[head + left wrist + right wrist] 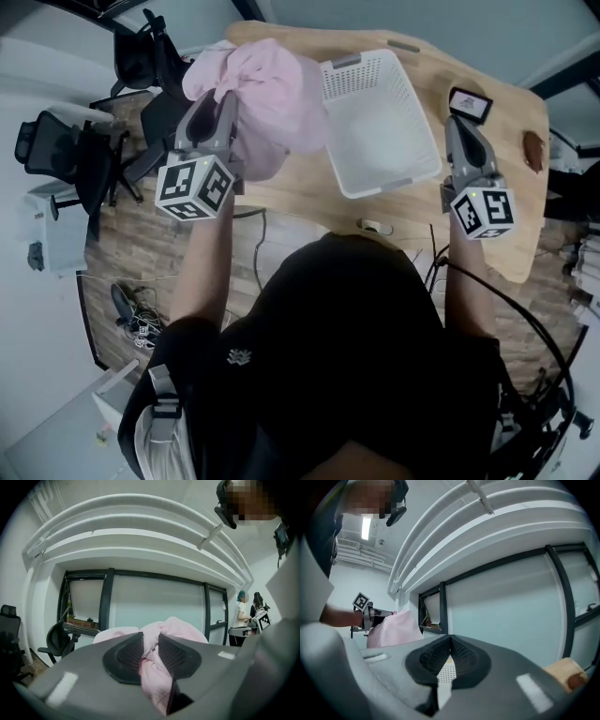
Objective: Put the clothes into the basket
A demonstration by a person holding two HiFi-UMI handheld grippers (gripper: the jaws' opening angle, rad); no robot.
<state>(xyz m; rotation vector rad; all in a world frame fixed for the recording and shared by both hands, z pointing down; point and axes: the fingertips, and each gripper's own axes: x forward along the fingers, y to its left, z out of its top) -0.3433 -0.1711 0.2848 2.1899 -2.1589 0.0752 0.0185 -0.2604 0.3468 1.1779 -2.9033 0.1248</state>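
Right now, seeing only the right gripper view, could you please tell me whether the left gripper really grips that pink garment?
Observer: Yes, the left gripper view shows the pink garment bunched between the pads of the left gripper.
Operator: Thank you. Where is it relative to the basket?
Observer: In the head view it hangs just left of the white basket, by its left rim, not over the middle.

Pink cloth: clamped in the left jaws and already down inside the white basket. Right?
Not inside. The pink cloth is clamped in the left gripper's jaws, but it hangs in the air beside the white basket, on its left side, as the head view shows.
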